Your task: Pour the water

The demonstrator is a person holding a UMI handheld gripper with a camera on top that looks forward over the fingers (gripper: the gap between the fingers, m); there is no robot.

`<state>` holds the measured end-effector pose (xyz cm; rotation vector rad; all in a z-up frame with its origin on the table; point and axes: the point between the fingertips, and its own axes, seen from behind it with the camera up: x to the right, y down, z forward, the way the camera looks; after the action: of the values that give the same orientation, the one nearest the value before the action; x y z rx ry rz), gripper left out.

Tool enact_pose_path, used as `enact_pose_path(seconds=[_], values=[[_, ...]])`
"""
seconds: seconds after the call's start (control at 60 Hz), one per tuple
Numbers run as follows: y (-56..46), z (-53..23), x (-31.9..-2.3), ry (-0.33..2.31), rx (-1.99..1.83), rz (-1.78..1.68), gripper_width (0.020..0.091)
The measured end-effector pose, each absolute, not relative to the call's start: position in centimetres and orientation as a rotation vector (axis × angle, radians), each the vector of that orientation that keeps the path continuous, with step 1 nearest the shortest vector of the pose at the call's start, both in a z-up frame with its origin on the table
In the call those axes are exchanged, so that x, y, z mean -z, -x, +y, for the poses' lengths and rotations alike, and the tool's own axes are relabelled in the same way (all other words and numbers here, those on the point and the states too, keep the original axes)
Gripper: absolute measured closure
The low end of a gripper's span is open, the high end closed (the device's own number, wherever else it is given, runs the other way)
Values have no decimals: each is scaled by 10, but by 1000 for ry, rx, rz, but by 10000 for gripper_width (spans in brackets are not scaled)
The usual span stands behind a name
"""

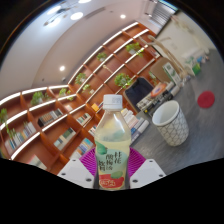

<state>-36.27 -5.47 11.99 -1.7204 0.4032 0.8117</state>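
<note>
A clear plastic bottle (113, 140) with a white cap and a pale yellow-green drink stands upright between my fingers, its label showing red fruit near the bottom. My gripper (113, 172) is shut on the bottle, with a purple pad pressed against each side of its lower body. The view is tilted. A white ribbed cup (170, 124) stands on the table to the right of the bottle, just beyond the fingers, apart from it.
Long lit bookshelves (60, 110) with plants run across the room behind the bottle. A dark chair (146, 93) stands further back. A red round spot (206, 99) lies on the table surface beyond the cup.
</note>
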Motion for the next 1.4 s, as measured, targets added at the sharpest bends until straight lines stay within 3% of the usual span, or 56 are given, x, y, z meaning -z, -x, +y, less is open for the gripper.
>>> enact_pose_path(seconds=[0.217,0.5,0.783,0.917,1.267,1.4], values=[[351,-22,-154,1431,-1375,951,752],[314,-9,-187,1082,-1703,1286,735],[317,-4,-174,1036,-1761,1385,736],[337,-12,-179,1241,-1614,1193,734],[261,-11,-262,1524,-658,345,733],[182,1,-252,1613,-134,139,733]])
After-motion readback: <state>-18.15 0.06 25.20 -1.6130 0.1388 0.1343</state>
